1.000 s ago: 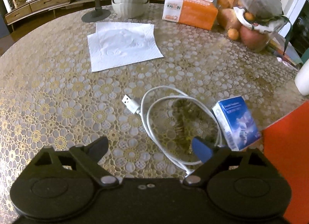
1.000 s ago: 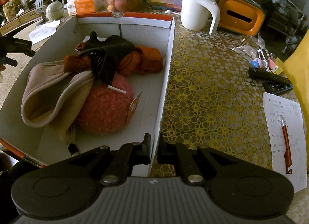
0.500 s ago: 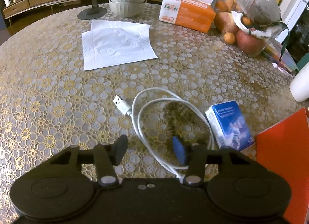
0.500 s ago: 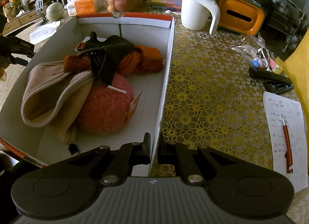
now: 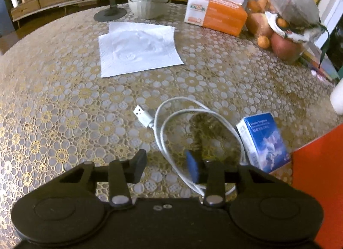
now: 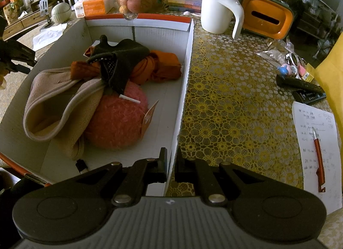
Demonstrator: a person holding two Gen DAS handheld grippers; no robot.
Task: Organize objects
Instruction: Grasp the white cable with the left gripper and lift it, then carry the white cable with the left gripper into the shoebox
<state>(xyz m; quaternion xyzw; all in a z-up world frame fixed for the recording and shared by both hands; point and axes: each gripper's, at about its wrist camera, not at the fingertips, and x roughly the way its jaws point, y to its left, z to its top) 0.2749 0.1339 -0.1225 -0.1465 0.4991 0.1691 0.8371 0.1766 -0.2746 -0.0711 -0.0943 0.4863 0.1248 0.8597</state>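
Note:
A coiled white USB cable [image 5: 171, 133] lies on the patterned table. My left gripper [image 5: 166, 166] is part open just above it, one strand of the loop passing between the jaws. A small blue box [image 5: 262, 139] lies just right of the cable. My right gripper [image 6: 170, 163] is shut on the right wall of a white cardboard box with an orange rim [image 6: 184, 81]. The box holds a pink fuzzy ball [image 6: 116, 120], a beige cloth [image 6: 57, 107], an orange cloth [image 6: 158, 66] and a black cloth [image 6: 120, 60].
White paper napkins [image 5: 137, 47], a tissue pack [image 5: 216, 11], a grey lidded bowl [image 5: 149, 0] and a bag of fruit [image 5: 285, 19] stand further back. A white mug [image 6: 218, 8], remotes [image 6: 304, 88] and a pen on paper [image 6: 318, 154] lie right of the box.
My left gripper's jaws have narrowed from wide open to part open around the cable's near loop. My right gripper has stayed on the box wall.

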